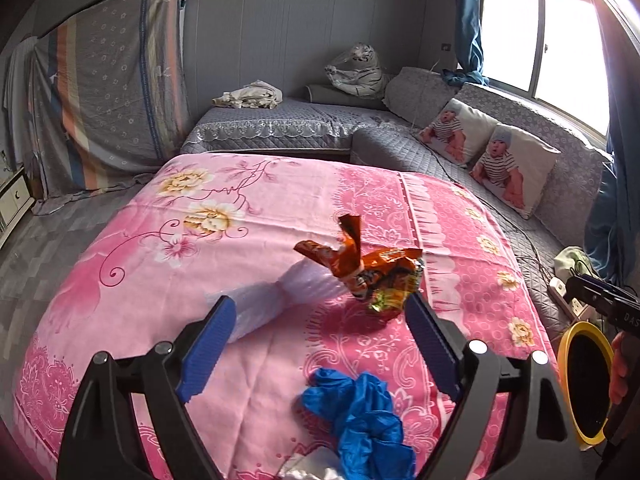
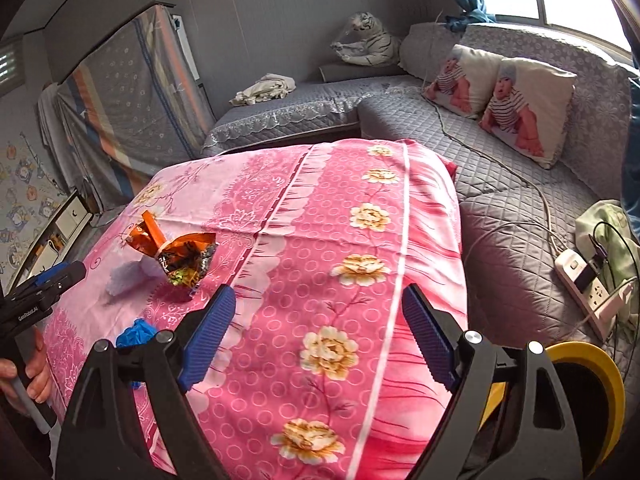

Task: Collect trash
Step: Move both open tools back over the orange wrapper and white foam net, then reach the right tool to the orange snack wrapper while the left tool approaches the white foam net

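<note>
The orange snack wrapper is lying crumpled mid-table on the pink cloth, looking light and crinkly; its upright twisted flap is offering the easiest pinch. Bubble wrap is touching it, a blue glove sitting nearer. The left gripper and right gripper are both gaping, holding nothing.

The left gripper bore "GenRobot.AI" on its body; the right gripper showed only "DAS".

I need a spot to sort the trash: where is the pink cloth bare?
Bare: the pink cloth right of the orange wrapper, toward the sofa. Crowded: the left, with wrapper, clear plastic and blue glove.
</note>
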Demonstrator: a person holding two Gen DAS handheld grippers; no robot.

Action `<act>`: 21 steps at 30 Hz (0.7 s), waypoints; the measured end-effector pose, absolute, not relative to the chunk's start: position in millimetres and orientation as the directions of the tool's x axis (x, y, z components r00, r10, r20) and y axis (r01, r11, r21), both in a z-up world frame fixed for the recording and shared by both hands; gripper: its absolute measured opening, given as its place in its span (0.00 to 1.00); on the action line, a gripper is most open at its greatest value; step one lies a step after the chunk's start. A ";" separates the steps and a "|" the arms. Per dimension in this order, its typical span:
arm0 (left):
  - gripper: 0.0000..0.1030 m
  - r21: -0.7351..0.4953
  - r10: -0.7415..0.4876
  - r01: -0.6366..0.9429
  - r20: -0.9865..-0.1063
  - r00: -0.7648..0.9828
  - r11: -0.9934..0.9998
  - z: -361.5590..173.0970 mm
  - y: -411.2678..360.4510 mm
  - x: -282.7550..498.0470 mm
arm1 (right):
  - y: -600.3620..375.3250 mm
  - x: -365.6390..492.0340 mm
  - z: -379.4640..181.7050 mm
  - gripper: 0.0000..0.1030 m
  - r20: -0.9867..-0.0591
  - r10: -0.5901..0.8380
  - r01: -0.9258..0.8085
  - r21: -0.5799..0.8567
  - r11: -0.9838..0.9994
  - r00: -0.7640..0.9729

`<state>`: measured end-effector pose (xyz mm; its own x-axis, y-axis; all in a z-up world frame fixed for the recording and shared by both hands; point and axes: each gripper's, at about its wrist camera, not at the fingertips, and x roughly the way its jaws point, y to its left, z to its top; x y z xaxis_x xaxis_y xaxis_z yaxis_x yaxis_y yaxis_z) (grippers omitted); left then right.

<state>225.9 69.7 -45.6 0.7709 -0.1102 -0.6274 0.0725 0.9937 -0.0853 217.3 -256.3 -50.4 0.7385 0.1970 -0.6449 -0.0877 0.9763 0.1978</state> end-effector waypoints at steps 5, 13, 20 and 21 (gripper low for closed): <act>0.81 -0.081 -0.061 0.013 -0.635 0.770 0.997 -59.0 104.7 232.5 | -208.0 237.6 -56.8 0.79 -0.656 0.261 -0.180 0.190 0.965 0.708; 0.81 -0.038 -0.032 0.009 -0.657 0.754 0.999 -78.1 128.1 244.4 | -163.5 272.6 -70.9 0.79 -0.681 0.325 -0.240 0.220 0.945 0.656; 0.81 -0.018 -0.052 0.054 -0.682 0.730 0.998 -91.2 131.5 258.4 | -143.4 303.5 -79.9 0.79 -0.701 0.365 -0.257 0.260 0.931 0.612; 0.81 -0.015 -0.055 0.061 -0.685 0.726 0.998 -93.2 131.3 260.7 | -140.9 307.8 -81.6 0.79 -0.705 0.371 -0.259 0.266 0.929 0.605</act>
